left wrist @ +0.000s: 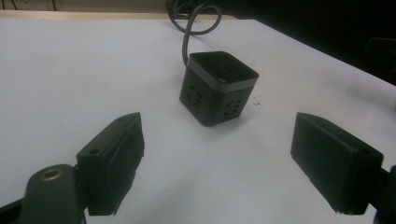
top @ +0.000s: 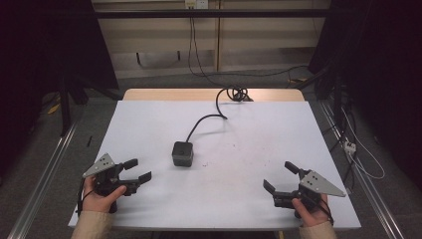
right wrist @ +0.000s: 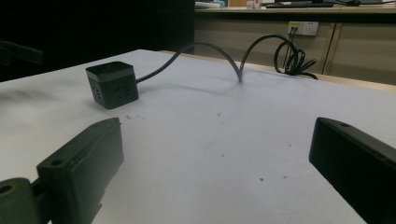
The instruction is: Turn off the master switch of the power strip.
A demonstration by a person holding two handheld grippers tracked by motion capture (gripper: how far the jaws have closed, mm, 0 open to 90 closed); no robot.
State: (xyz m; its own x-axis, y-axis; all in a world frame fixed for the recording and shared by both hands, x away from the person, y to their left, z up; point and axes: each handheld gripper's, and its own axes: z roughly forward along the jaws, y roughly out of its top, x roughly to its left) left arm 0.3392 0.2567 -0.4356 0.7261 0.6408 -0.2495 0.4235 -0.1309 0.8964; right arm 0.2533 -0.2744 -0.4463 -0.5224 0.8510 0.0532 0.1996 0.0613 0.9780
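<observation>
Black jaws of the left gripper (top: 133, 176) stand spread and empty, aimed at one cube power socket (left wrist: 218, 87) just ahead, probably lined up for a grasp. Beyond it, its single cord (top: 209, 118) runs to the table's (top: 259, 209) far edge. Spread and empty too, the right gripper (top: 282, 179) waits well apart.

We identify the socket cube (left wrist: 218, 87) as dark matt plastic with a smooth grey band under its top. Its cable (top: 205, 119) has a smooth, rubbery black sheath. The tabletop (top: 259, 199) carries a matt white covering, lightly specked, over a wood-look edge. Each claw, left (top: 138, 170) and right (top: 281, 177), has matt black plastic pads.
</observation>
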